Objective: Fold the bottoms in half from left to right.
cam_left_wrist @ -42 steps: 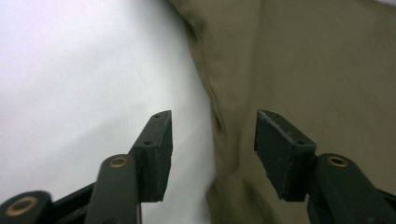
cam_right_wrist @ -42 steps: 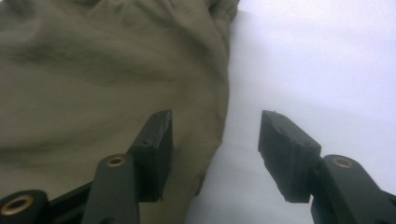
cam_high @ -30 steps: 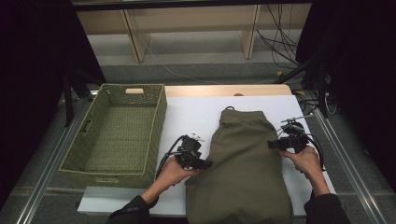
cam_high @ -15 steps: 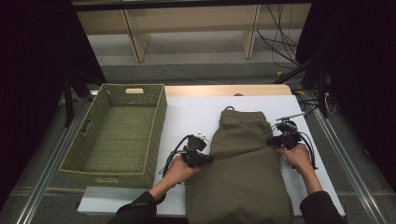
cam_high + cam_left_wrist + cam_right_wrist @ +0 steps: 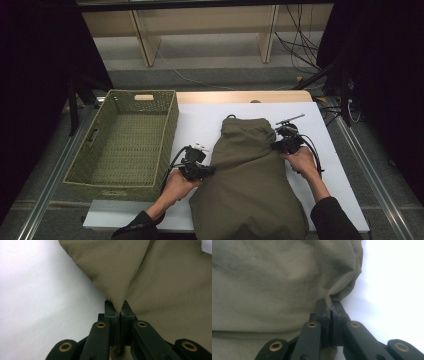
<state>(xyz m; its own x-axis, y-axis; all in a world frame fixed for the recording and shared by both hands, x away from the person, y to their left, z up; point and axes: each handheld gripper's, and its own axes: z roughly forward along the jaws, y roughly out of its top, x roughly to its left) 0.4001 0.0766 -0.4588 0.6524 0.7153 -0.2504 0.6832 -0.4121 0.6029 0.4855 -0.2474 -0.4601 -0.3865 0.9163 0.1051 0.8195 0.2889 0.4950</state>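
Note:
An olive-green garment (image 5: pixel 250 180) lies lengthwise on the white table top (image 5: pixel 200 125), its narrow end pointing away from me. My left gripper (image 5: pixel 209 171) sits at its left edge, its jaws having just closed; in the left gripper view the left gripper (image 5: pixel 119 305) pinches a fold of the garment (image 5: pixel 160 282). At the right edge near the top, my right gripper (image 5: pixel 276 145) has also just closed. In the right gripper view the right gripper (image 5: pixel 331 305) is shut on the garment (image 5: pixel 274 277) beside its gathered hem.
A woven green basket (image 5: pixel 125 145) stands empty on the left, close to my left hand. A wooden strip (image 5: pixel 240 96) runs along the table's far edge, with cables and shelf legs behind it. Bare white surface lies right of the garment.
Both hands have moved inward to the garment's edges, the right one also farther up the table. Both grippers have closed on cloth, and the fabric bunches at each grip.

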